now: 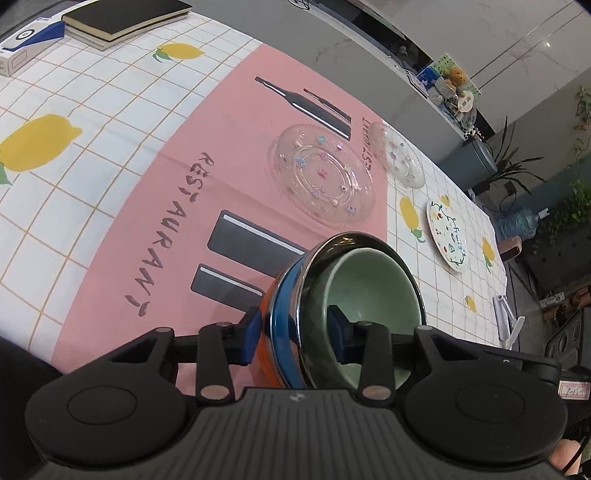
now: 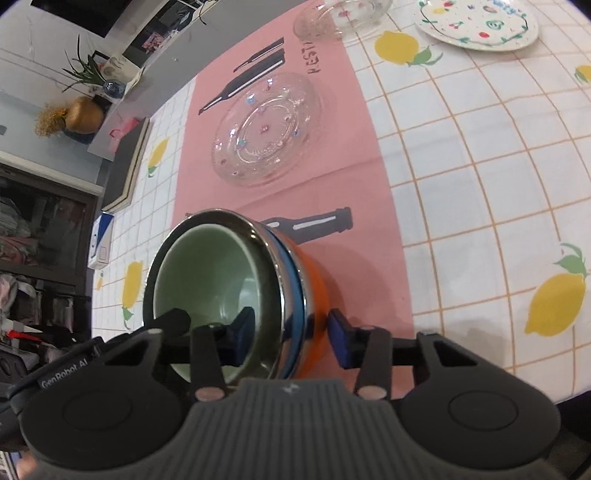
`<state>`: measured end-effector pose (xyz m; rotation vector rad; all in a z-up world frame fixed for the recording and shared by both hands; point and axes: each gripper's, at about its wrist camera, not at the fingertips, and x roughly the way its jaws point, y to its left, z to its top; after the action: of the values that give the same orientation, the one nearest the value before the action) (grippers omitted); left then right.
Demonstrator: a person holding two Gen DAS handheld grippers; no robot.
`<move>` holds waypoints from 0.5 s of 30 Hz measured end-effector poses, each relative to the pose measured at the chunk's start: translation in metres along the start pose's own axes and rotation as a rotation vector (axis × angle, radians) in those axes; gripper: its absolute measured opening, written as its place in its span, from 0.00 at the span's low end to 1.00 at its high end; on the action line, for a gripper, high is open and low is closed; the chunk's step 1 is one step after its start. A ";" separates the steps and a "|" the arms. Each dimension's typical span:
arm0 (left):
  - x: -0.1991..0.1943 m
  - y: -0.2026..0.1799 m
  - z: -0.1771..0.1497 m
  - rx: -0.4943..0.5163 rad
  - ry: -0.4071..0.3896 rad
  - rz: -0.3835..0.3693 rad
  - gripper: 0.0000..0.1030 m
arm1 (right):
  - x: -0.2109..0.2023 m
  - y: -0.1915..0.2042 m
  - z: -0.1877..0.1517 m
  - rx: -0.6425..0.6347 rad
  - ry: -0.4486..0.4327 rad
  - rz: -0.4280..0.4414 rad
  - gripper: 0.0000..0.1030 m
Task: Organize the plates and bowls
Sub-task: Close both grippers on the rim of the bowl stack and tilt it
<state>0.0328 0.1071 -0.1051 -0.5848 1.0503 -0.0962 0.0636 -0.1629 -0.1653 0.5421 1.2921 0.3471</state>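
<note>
Nested bowls: a green bowl sits inside a steel bowl with a blue band and orange outer wall. The set is at the near edge of the pink placemat, close to both cameras; whether it rests on the surface or is lifted cannot be told.

Left gripper: narrow, clamped over the stacked bowl walls, one blue pad on the orange outside, the other inside the green bowl.

Right gripper: one pad inside the green bowl; the other stands just beside the orange wall of the steel bowl, apparently with a sliver of gap. Whether it is clamped cannot be told.

Large glass plate: clear with small coloured flowers, flat on the placemat, beyond the bowls.

Small glass plate: farther off, straddling the placemat's far edge and the lemon-print cloth.

White painted plate: on the lemon cloth, apart from the glass plates.

Black notebook and blue-and-white box: at the far-left corner of the surface in the left wrist view.
</note>
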 end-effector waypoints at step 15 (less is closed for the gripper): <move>-0.017 0.033 0.029 -0.021 -0.050 0.086 0.39 | 0.035 0.055 0.010 -0.101 0.050 -0.026 0.40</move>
<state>0.0421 0.1531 -0.0975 -0.5580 1.0277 0.0050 0.0854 -0.1010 -0.1613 0.4336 1.3212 0.4037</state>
